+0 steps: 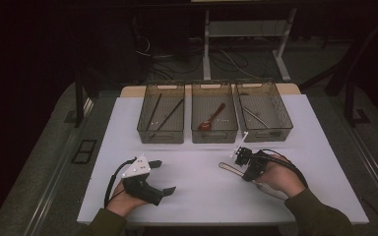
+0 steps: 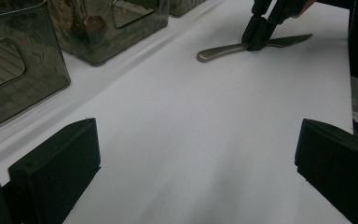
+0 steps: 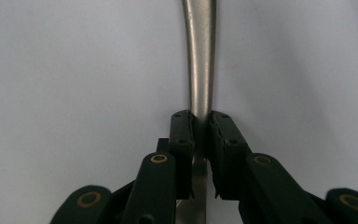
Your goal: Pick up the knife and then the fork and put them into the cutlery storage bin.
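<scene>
Right hand-held gripper (image 3: pixel 200 140) clenched on the knife (image 3: pixel 199 56), lower right on the bench (image 1: pixel 197 196); lifting and binning remain. Left hand-held gripper (image 2: pixel 191 172) released, idle.

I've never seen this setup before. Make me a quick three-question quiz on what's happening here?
1. True or false: the right gripper is shut on the knife.
2. How many bins stand in the row at the back of the table?
3. What lies in the middle bin: A) a red spoon, B) a cup, C) a plate?

Key: 1 true; 2 three; 3 A.
</scene>
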